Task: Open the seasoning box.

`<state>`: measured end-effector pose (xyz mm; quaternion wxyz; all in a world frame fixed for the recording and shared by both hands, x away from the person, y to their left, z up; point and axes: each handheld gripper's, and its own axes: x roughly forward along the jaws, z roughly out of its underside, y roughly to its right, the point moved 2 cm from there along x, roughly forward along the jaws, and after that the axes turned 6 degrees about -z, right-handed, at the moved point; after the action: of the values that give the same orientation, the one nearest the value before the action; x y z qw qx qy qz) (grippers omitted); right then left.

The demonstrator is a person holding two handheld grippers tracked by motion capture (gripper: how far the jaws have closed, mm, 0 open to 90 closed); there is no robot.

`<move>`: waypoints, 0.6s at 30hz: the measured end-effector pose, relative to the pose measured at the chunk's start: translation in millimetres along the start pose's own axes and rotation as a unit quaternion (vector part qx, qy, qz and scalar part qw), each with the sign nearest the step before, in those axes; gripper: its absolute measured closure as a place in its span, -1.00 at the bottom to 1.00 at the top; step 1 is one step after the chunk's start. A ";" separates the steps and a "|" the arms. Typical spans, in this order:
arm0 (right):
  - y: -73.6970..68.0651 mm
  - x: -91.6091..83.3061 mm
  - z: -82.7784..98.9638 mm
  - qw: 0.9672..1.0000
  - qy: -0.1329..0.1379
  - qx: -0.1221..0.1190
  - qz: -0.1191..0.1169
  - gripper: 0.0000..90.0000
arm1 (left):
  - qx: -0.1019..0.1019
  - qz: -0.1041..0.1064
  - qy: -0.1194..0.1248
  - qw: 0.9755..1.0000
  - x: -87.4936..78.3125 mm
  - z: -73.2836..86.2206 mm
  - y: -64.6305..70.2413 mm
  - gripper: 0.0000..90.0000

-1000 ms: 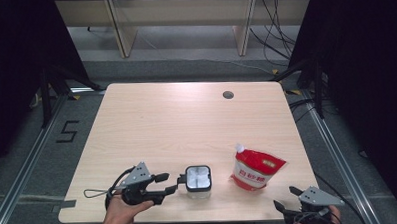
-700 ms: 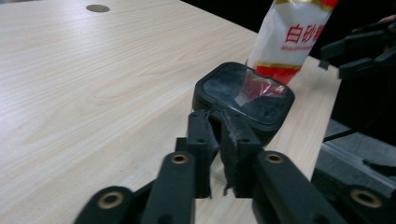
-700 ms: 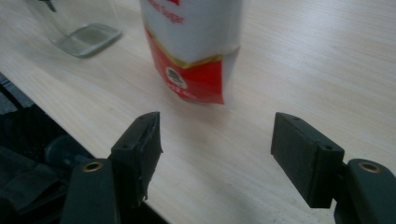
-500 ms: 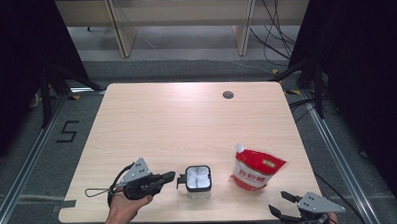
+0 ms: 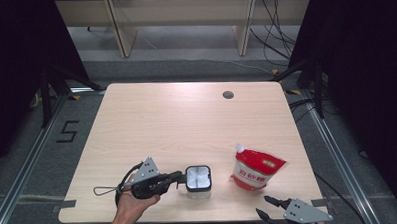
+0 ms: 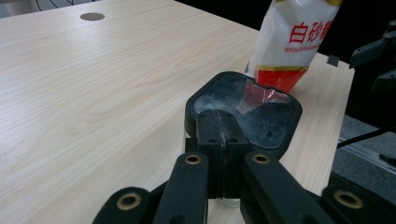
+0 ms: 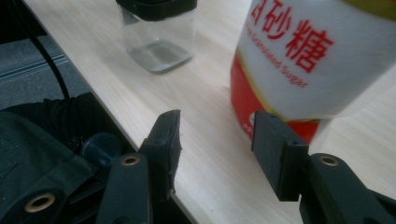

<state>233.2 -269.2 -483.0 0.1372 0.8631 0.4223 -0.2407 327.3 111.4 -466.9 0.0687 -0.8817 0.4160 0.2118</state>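
Jar (image 5: 198, 178) with clear walls and black rim stands near the front edge of the table (image 5: 187, 122), and every place below is taken from it. Left hand-held gripper (image 5: 178, 177) lies directly to its left, jaws pressed together at the near rim; in the left gripper view the closed tips (image 6: 221, 133) overlap that rim, but whether they pinch a lid tab or merely touch it cannot be told. Its long axis runs straight at the jar along the table's width. Sugar pouch (image 5: 256, 167), red and white, stands upright to the jar's right, apart from it. Right hand-held gripper (image 5: 266, 205) hangs further right and forward, off the table's front edge, jaws spread wide and empty; in the right gripper view the pouch (image 7: 308, 60) sits just ahead between the fingertips (image 7: 279, 154), untouched. Judgement: right gripper is nearer the pouch, left nearer the jar, so the next reach is short and forward onto the pouch.
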 end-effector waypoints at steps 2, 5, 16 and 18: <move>-0.9 2.7 0.0 1.000 -0.002 -0.003 -0.006 0.23 | 0.003 0.000 -0.002 1.000 1.5 -0.6 0.3 0.98; -1.1 3.7 -2.2 1.000 0.007 -0.010 -0.010 0.24 | 0.013 0.001 -0.002 1.000 2.5 -0.6 -0.7 0.98; -6.6 16.3 -12.9 1.000 0.009 -0.014 -0.023 0.34 | -0.007 -0.001 0.010 1.000 2.6 2.4 0.3 0.98; -9.0 21.5 -16.3 0.999 0.008 -0.016 -0.031 0.38 | -0.006 -0.001 0.010 1.000 2.4 2.7 0.2 0.98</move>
<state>242.2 -242.3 -481.0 0.1406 0.8492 0.4535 -0.2313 327.7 110.3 -470.3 0.0595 -0.8845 0.4147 0.2053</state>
